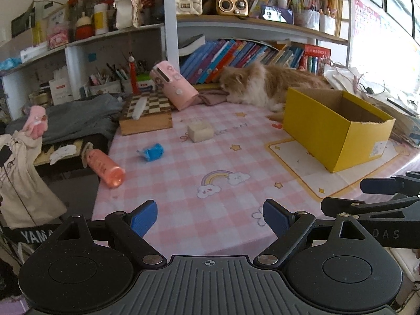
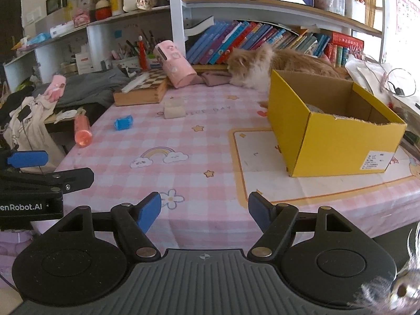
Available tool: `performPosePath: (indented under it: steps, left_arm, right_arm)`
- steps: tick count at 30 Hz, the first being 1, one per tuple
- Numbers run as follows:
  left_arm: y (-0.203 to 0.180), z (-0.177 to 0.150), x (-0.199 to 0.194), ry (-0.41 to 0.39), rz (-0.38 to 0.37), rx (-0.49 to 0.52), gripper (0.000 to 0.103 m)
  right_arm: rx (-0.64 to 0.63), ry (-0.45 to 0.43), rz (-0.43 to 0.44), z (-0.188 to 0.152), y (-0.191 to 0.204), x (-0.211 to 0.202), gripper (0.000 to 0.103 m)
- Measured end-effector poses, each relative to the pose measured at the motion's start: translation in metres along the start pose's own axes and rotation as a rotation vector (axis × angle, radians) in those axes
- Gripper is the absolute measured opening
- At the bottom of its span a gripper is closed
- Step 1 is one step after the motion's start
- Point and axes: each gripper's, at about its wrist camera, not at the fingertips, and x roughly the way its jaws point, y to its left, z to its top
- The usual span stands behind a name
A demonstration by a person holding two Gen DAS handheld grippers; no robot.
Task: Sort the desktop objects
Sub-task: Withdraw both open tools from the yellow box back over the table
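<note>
Pink checked cloth covers the table point(image 1: 183, 183). Left tool point(image 1: 210, 218), bottom centre of its own view: blue pads spread apart, nothing between them. Right tool point(image 2: 204, 210), bottom centre of its own view: pads likewise apart and empty, above the near table edge. Yellow cardboard box point(image 1: 338, 128), right of frame, top open. Orange bottle point(image 1: 105, 166), lying on its side at the left table edge. Small blue object point(image 1: 152, 152), left of centre, just right of the bottle. Cream block point(image 1: 200, 131), centre, beyond the blue object. Pink case point(image 1: 173, 88), tilted against a wooden chessboard box point(image 1: 145, 118), upper centre. Long-haired cat point(image 1: 262, 84), lying behind the yellow box below the bookshelf point(image 1: 249, 23).
</note>
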Motion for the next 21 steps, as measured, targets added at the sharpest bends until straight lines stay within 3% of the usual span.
performPosePath:
  steps: [13,21]
  left_arm:
    - [0.003,0.000,-0.001,0.006,-0.015,0.014,0.090]
    - [0.016,-0.001,-0.002,0.009,0.001,-0.029,0.090]
  right_arm:
    - [-0.007,-0.009,0.008,0.005,0.006,-0.001,0.071]
    - [-0.017,-0.008,0.033,0.008,0.011,0.006,0.071]
